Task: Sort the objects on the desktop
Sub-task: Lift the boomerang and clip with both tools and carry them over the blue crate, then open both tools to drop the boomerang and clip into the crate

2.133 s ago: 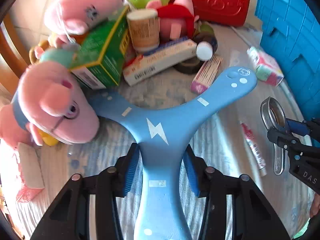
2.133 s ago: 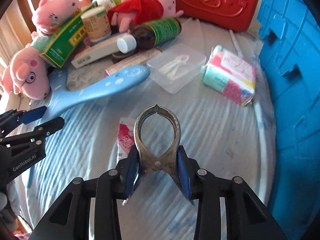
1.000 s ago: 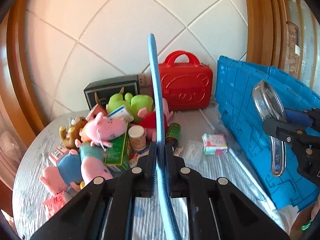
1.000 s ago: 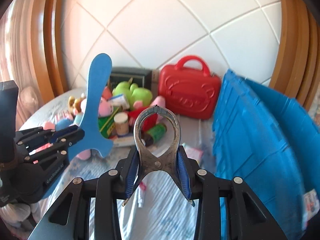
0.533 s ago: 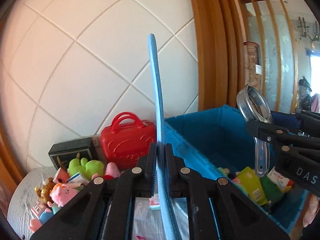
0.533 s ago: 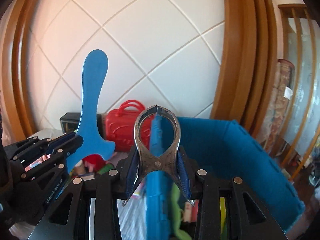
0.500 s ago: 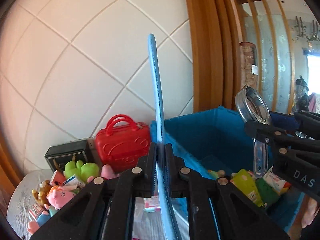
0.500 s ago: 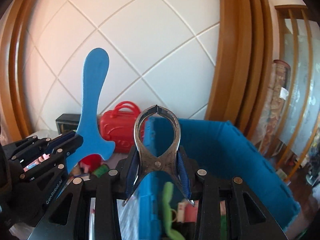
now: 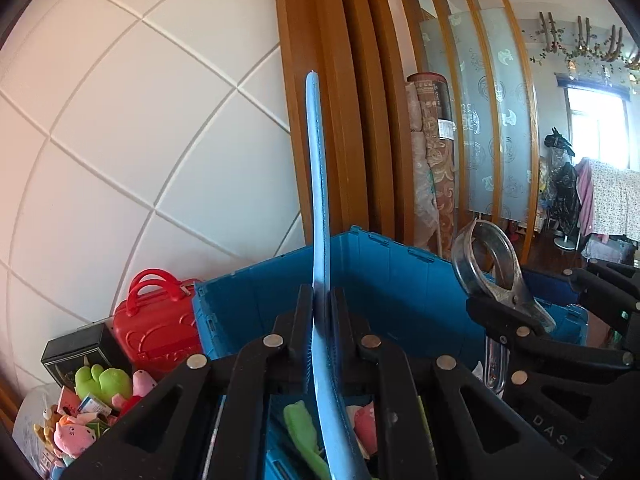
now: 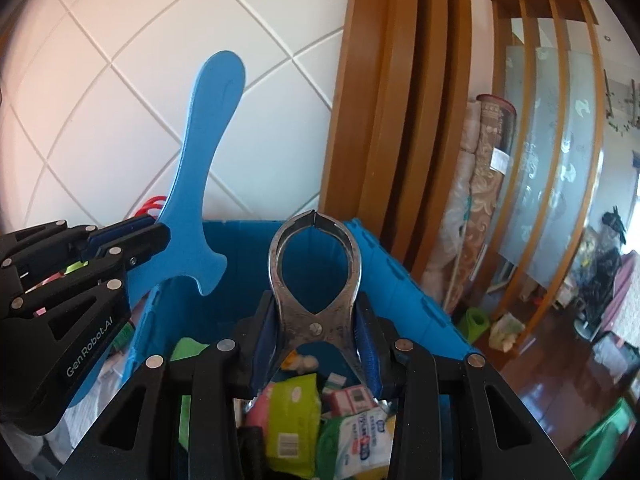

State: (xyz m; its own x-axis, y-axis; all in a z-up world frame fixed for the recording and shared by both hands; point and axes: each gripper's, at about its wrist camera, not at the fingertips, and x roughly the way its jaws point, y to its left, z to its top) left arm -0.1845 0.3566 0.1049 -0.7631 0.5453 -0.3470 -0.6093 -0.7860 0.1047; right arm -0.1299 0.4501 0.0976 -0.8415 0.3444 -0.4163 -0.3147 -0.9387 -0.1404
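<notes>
My left gripper [image 9: 320,312] is shut on a blue foam boomerang [image 9: 318,208], held edge-on and upright over the blue crate [image 9: 400,280]. In the right wrist view the boomerang [image 10: 200,152] shows flat-on, with the left gripper [image 10: 132,240] at the left. My right gripper [image 10: 316,344] is shut on the handles of a metal nutcracker [image 10: 314,272], its loop pointing up, above the crate [image 10: 400,300]. The nutcracker [image 9: 492,272] also shows in the left wrist view. Packets [image 10: 292,412] lie inside the crate.
A red toy suitcase [image 9: 156,324], a black box [image 9: 76,356] and plush toys [image 9: 100,388] sit on the table left of the crate. A tiled white wall and a wooden frame [image 10: 400,100] stand behind. The floor [image 10: 540,380] lies to the right.
Both grippers have carried their objects further right and over the crate. The crate's inside now fills the lower view, and the table pile has slid to the left edge.
</notes>
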